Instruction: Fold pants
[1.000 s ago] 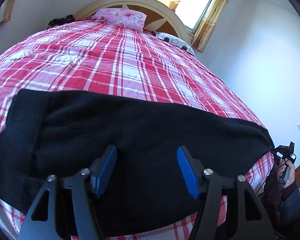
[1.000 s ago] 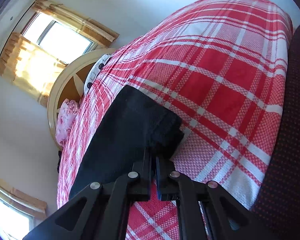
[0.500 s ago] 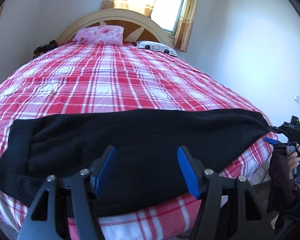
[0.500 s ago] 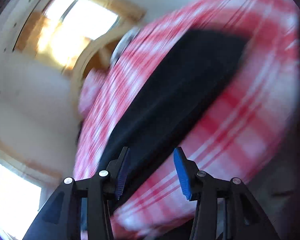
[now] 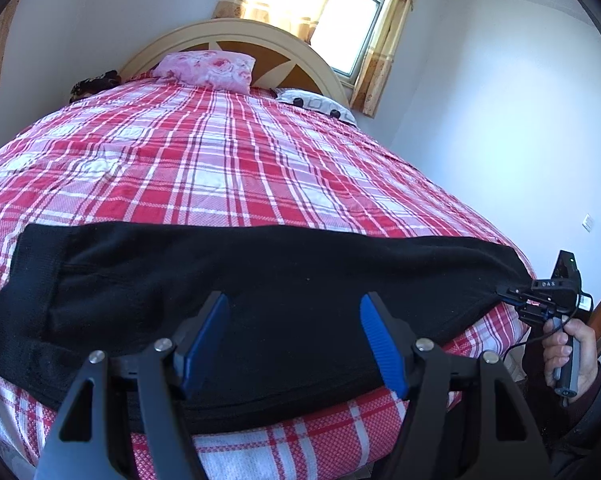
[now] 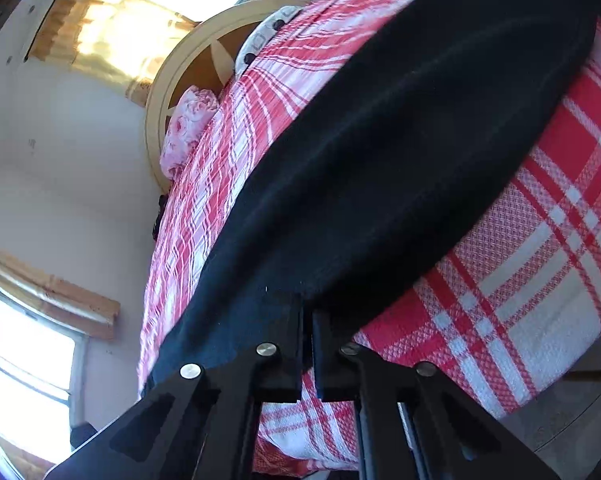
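Note:
Black pants (image 5: 260, 288) lie flat across the near end of the bed, waistband at the left and leg ends at the right. My left gripper (image 5: 294, 344) is open and empty, hovering over the middle of the pants. My right gripper (image 5: 516, 298) shows at the right edge of the left wrist view, at the leg end. In the right wrist view the right gripper (image 6: 307, 308) is shut on the edge of the pants (image 6: 400, 152), with the black cloth stretching away from its jaws.
The bed has a red and white plaid cover (image 5: 220, 168), a pink pillow (image 5: 208, 70) and a cream headboard (image 5: 236, 32) at the far end. A white wall (image 5: 500, 120) and a window (image 5: 352, 12) stand beyond. My hand (image 5: 568, 348) holds the right gripper's handle.
The right gripper opened half a second ago, swung, and has now shut again on the pants' leg end. The left gripper stayed open and pulled back and up a little.

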A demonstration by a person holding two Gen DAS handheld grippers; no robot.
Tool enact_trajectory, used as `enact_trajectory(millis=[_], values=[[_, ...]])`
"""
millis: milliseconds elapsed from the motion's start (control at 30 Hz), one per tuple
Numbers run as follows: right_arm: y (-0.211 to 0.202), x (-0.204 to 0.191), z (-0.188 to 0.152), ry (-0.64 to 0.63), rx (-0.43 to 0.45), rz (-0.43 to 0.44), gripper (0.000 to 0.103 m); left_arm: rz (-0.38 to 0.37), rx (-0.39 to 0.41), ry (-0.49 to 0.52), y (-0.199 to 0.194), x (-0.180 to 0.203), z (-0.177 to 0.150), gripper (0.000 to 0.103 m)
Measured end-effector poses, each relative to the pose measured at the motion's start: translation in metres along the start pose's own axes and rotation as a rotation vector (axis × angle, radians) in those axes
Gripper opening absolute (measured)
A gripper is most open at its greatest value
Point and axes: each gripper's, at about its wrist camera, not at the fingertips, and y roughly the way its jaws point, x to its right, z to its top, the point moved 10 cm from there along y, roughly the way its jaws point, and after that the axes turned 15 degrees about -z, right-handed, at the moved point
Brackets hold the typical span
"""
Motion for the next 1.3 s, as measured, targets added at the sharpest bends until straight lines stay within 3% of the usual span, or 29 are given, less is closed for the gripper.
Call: enact_trajectory(millis=[233,333,400,467,533,600,733,833,933,1000,1133,1300], values=[[-0.001,0.020,-0.011,-0.049,-0.018,-0.035,0.004,0.008,-0.013,-0.015,0.002,-0.004,-0.005,0.071],[-0.005,0.022,-0.009,-0.041,-0.011,-0.055,0.012,0.007,-0.010,-0.004,0.000,-0.002,-0.003,0.071],[-0.013,0.024,0.000,-0.061,0.047,-0.127,0.024,0.011,-0.007,-0.001,-0.001,-0.003,-0.001,0.071],[-0.034,0.022,0.012,-0.083,0.160,-0.175,0.027,0.014,-0.001,-0.006,-0.003,-0.005,0.000,0.071],[-0.056,-0.002,0.014,-0.163,0.256,-0.153,0.027,0.015,0.004,-0.013,-0.004,-0.007,0.000,0.071],[-0.059,-0.034,0.007,-0.251,0.278,-0.091,0.027,0.017,0.003,-0.018,-0.004,-0.009,0.000,0.071],[-0.019,-0.096,-0.031,-0.414,0.152,0.022,0.027,0.023,0.002,-0.008,-0.005,-0.010,0.000,0.071],[0.016,-0.111,-0.065,-0.519,0.054,0.002,0.027,0.031,0.010,-0.008,-0.009,-0.014,0.003,0.071],[0.048,-0.105,-0.113,-0.618,-0.102,-0.034,0.027,0.038,0.010,-0.029,-0.009,-0.022,0.002,0.071],[0.047,-0.104,-0.118,-0.670,-0.097,-0.046,0.027,0.040,0.008,-0.044,-0.008,-0.027,0.001,0.071],[0.021,-0.110,-0.069,-0.595,0.017,0.017,0.027,0.040,0.003,-0.046,-0.007,-0.027,-0.001,0.071],[0.031,-0.093,0.024,-0.488,0.124,-0.075,0.027,0.037,-0.007,-0.030,-0.004,-0.022,-0.003,0.071]])
